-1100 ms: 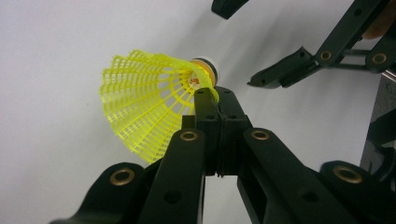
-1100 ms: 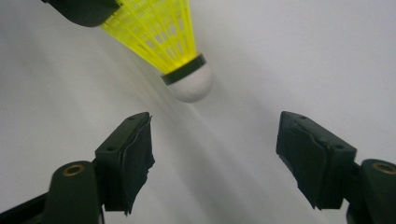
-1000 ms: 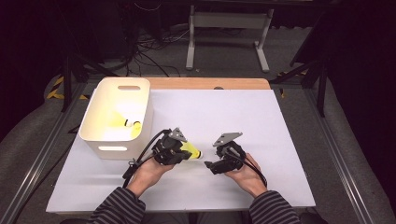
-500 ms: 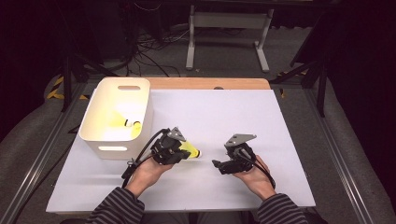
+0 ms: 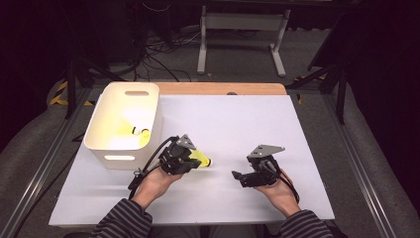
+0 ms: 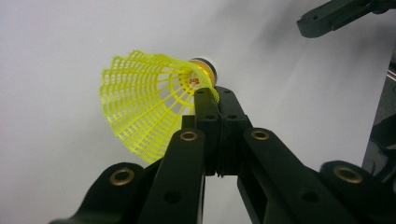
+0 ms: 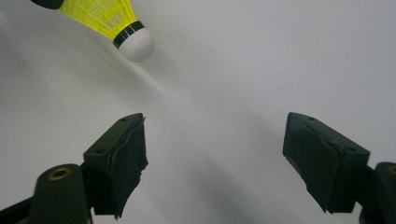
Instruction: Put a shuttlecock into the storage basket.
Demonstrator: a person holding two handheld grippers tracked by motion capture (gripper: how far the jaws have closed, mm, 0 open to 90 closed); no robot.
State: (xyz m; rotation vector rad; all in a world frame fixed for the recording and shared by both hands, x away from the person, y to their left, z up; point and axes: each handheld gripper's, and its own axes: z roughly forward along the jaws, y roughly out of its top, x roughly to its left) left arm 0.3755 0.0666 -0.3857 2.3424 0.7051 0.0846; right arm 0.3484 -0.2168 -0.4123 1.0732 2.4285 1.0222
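A yellow shuttlecock (image 6: 144, 102) with a white cork tip is pinched by its mesh skirt in my left gripper (image 6: 215, 95), whose jaws are shut on it. In the high view the left gripper (image 5: 190, 159) holds the shuttlecock (image 5: 203, 160) just above the white table (image 5: 237, 124), cork pointing right. My right gripper (image 5: 237, 177) sits a short way to the right, open, with nothing between its jaws. From the right gripper view the shuttlecock (image 7: 114, 23) hangs at the top left, beyond that open right gripper (image 7: 215, 154).
A white bin (image 5: 106, 151) stands at the table's left, with yellow shuttlecocks (image 5: 141, 135) inside. A wooden strip (image 5: 223, 89) borders the table's far edge. Metal rails run along both sides, and a stand and cables lie on the floor behind.
My right gripper has drawn away to the right from the shuttlecock and now stands apart from it. The left gripper keeps its hold in about the same place.
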